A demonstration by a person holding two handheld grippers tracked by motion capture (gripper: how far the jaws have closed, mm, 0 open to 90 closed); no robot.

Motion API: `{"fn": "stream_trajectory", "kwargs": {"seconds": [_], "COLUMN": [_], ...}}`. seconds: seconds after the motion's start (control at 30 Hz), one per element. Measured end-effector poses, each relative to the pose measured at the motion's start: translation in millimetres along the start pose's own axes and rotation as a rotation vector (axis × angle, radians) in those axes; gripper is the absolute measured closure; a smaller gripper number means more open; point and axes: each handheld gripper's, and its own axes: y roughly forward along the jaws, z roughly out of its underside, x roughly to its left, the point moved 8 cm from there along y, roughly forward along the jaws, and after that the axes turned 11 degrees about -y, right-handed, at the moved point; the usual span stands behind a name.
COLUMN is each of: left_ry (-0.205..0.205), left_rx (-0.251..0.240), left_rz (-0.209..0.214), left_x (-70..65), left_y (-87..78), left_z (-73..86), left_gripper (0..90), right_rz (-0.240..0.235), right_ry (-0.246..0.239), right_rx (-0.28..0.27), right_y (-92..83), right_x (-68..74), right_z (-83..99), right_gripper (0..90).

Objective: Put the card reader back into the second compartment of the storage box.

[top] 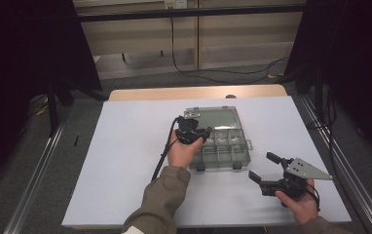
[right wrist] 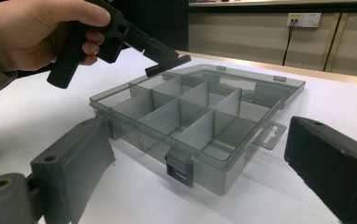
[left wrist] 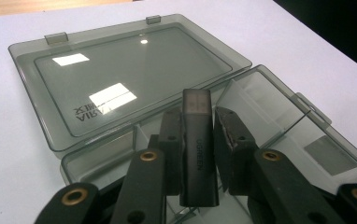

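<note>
Left gripper (left wrist: 200, 135) pinching a dark USB stick (left wrist: 197, 149), held just above the open compartment box (top: 245, 155), lid lying flat behind it

Right gripper (top: 261, 168) spread wide, holding nothing, resting on the table near the box's right front corner

Step, as judged: stowing the stick. Next: lower it into one compartment, clear of the dividers (right wrist: 193, 107), then release
</note>
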Motion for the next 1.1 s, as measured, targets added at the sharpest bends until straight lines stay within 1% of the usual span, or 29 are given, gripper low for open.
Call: {"fn": "stream_trajectory", "kwargs": {"seconds": [0.03, 0.17, 0.3, 0.53, 0.83, 0.9, 1.0, 1.07, 1.1], "left_ry": [0.005, 0.001, -0.004, -0.014, -0.024, -0.017, -0.019, -0.011, -0.014], "left_rx": [-0.004, -0.004, 0.001, -0.008, -0.004, 0.001, -0.004, 0.005, 0.006], "left_rz": [-0.006, -0.002, -0.002, -0.001, -0.002, -0.009, -0.008, -0.01, -0.011], "left_x": [-0.1, -0.3, -1.1, -2.8, -4.1, -4.2, -5.3, -5.3, -5.3], "left_y": [0.6, 1.7, 2.9, 4.7, 7.7, 8.6, 10.5, 10.7, 11.2], "left_z": [-0.2, -0.6, 0.0, -0.8, 0.3, 1.3, 1.7, 2.5, 2.9], "left_gripper": [74.0, 74.0, 73.9, 74.0, 74.0, 74.0, 73.9, 73.9, 74.0], "right_rz": [0.0, 0.005, 0.004, 0.002, 0.002, 0.001, 0.001, 0.001, 0.001], "right_ry": [0.0, -0.002, 0.0, -0.001, 0.0, 0.0, 0.002, -0.001, -0.001], "right_rx": [0.0, -0.003, -0.001, 0.0, 0.0, 0.0, 0.001, -0.001, -0.001], "right_y": [0.0, -0.5, -0.4, -0.2, -0.1, -0.1, -0.1, -0.1, -0.2], "right_x": [0.0, -0.9, -0.7, -0.5, -0.5, -0.4, -0.2, -0.3, -0.4], "right_z": [-0.1, -0.3, -0.2, 0.1, 0.1, 0.2, 0.1, -0.1, 0.0], "right_gripper": [6.3, 6.4, 6.4, 6.4, 6.4, 6.4, 6.4, 6.5, 6.5]}}
